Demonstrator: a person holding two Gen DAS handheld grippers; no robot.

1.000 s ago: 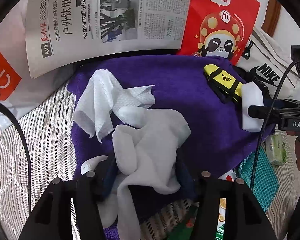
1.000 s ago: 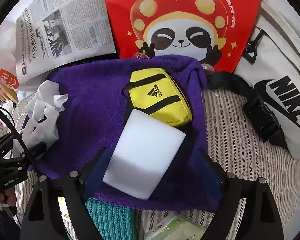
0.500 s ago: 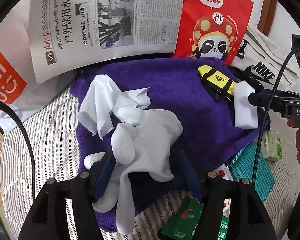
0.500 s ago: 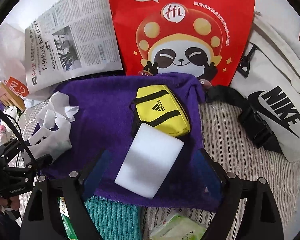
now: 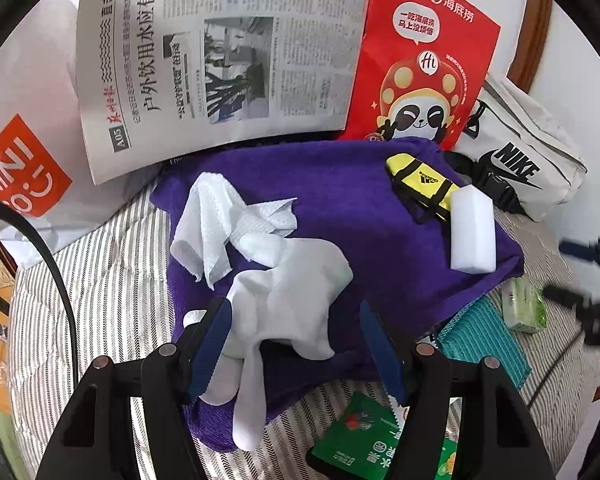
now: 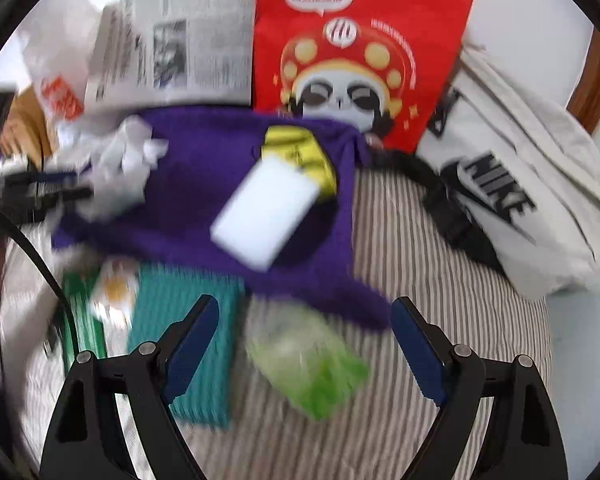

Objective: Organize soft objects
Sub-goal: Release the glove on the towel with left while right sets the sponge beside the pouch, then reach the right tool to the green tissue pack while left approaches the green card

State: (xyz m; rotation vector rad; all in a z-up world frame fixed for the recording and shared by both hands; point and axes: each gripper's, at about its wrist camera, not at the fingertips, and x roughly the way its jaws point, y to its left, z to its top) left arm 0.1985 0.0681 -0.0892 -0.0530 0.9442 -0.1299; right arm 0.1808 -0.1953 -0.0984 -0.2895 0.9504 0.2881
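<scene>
Left wrist view: the left tongs point steeply down over a purple towel spread on a striped bed cover. Their jaws have just been opening and now stand apart. A white sock lies between them, brushing the blue pad at 9 o'clock and clear of the pad at 3 o'clock; no grip is shown. A crumpled white tissue lies on the towel at 11 o'clock from the sock, touching it. A yellow pouch rests on the towel towards 1 o'clock, and a white sponge block leans against its near end. Beyond the towel at 12 o'clock stand a newspaper and a red panda-print bag; a white Nike bag lies at 2 o'clock. A teal cloth and a green tissue pack lie just off the towel's edge at 4 o'clock. A green carton lies at 6 o'clock.

Right wrist view (blurred by motion): the right tongs hang with jaws wide apart and nothing clamped. Between them, on the striped cover, lies the green tissue pack, touched by neither pad. The teal cloth lies beside the pad at 9 o'clock. The towel, carrying the sponge block and the pouch, spreads towards 12 o'clock. The left tongs appear at 9 o'clock by the sock.
</scene>
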